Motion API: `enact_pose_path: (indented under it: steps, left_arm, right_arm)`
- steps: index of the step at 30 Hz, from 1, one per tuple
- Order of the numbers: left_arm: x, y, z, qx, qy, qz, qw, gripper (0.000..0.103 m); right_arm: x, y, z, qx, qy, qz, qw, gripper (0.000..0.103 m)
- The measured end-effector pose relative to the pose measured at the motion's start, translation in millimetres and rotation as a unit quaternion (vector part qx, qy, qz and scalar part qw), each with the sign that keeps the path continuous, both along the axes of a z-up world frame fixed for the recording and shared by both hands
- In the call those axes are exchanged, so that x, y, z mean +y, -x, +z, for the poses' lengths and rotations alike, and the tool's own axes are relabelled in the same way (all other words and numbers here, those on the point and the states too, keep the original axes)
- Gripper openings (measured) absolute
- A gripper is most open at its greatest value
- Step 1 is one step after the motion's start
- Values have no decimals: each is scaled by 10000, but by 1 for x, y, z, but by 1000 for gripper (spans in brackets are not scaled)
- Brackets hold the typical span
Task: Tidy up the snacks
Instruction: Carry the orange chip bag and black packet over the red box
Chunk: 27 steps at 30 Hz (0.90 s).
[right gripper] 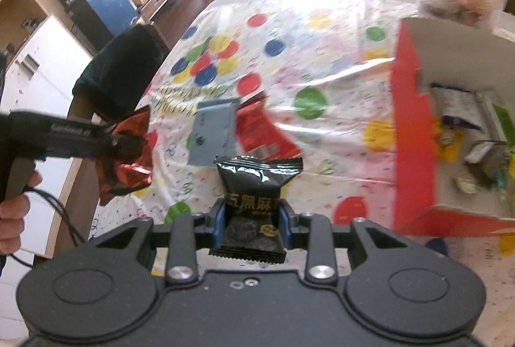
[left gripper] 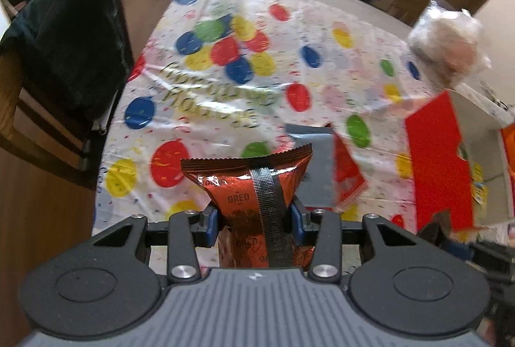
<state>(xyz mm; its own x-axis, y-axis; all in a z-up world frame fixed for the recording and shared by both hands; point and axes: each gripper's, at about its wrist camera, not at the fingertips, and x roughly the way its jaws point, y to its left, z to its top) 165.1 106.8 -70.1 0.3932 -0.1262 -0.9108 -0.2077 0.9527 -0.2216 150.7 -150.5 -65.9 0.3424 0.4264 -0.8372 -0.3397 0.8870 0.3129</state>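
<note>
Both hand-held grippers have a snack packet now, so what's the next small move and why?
Probably carry the right hand-held gripper, clamped on the small black foil snack packet, over the open red cardboard box on its right. The box already holds other packets, and that packet is the nearer one. The left hand-held gripper with the orange Oreo foil packet could follow.

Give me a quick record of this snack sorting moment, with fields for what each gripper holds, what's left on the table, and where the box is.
left gripper: shut on an orange Oreo packet
right gripper: shut on a black snack packet
left on the table: a grey packet and a red packet, lying side by side on the balloon tablecloth
box: red cardboard box, open, at the right, with packets already inside
</note>
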Motion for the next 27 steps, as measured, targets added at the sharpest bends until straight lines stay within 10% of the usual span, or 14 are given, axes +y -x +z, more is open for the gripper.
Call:
enact_pose_path:
  steps: [27]
  left_arm:
    - [-236,-39,63,-683,-181,-1571,9850,41]
  right_arm:
    - [-202,-34,45,-619,211,-865,9941,32]
